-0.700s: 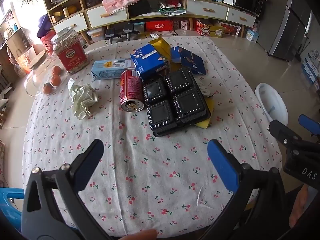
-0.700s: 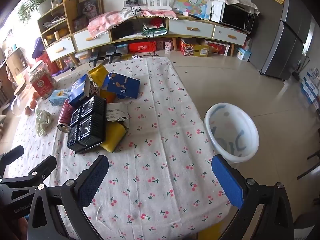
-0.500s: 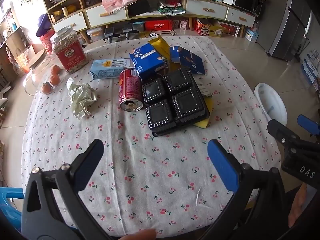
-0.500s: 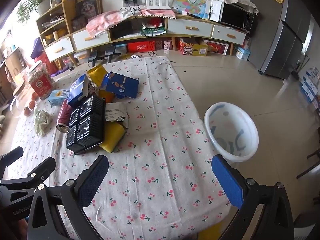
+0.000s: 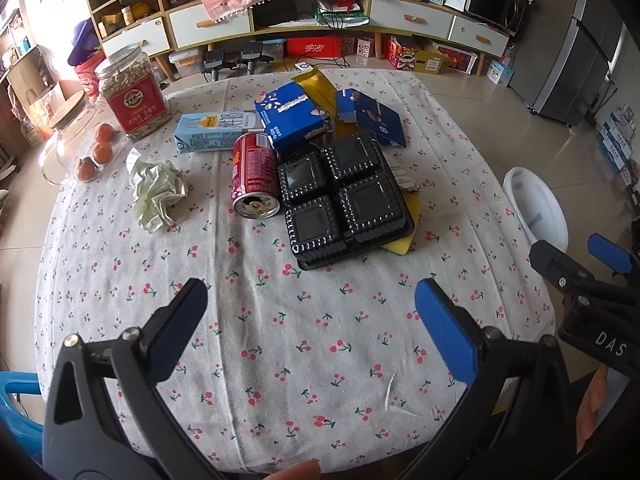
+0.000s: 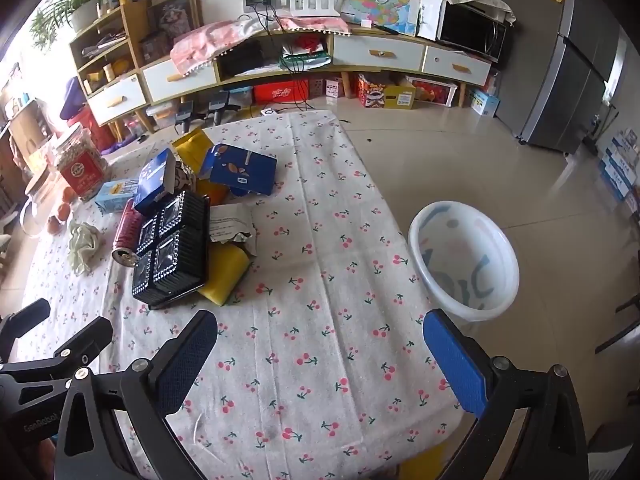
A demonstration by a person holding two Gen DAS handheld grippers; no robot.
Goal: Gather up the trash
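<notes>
- Two hand-held grippers hover over the near edge of the cherry-print tablecloth [image 5: 280, 340]: left gripper [image 5: 310, 312] and right gripper [image 6: 320, 344] both stand fully open, nothing between the jaws.
- Trash sits in one cluster at table centre: red drink can [image 5: 254, 174] on its side, black four-cell plastic tray [image 5: 344, 204] just right of it, crumpled pale paper wad [image 5: 158, 190] to the left, light-blue milk carton [image 5: 214, 130] and blue snack boxes [image 5: 292, 118] on the far side.
- White plastic bin [image 6: 466, 260] stands on the floor, right of the table; its interior appears empty.
- Progress: judged not started. Every item remains to be collected.
</notes>
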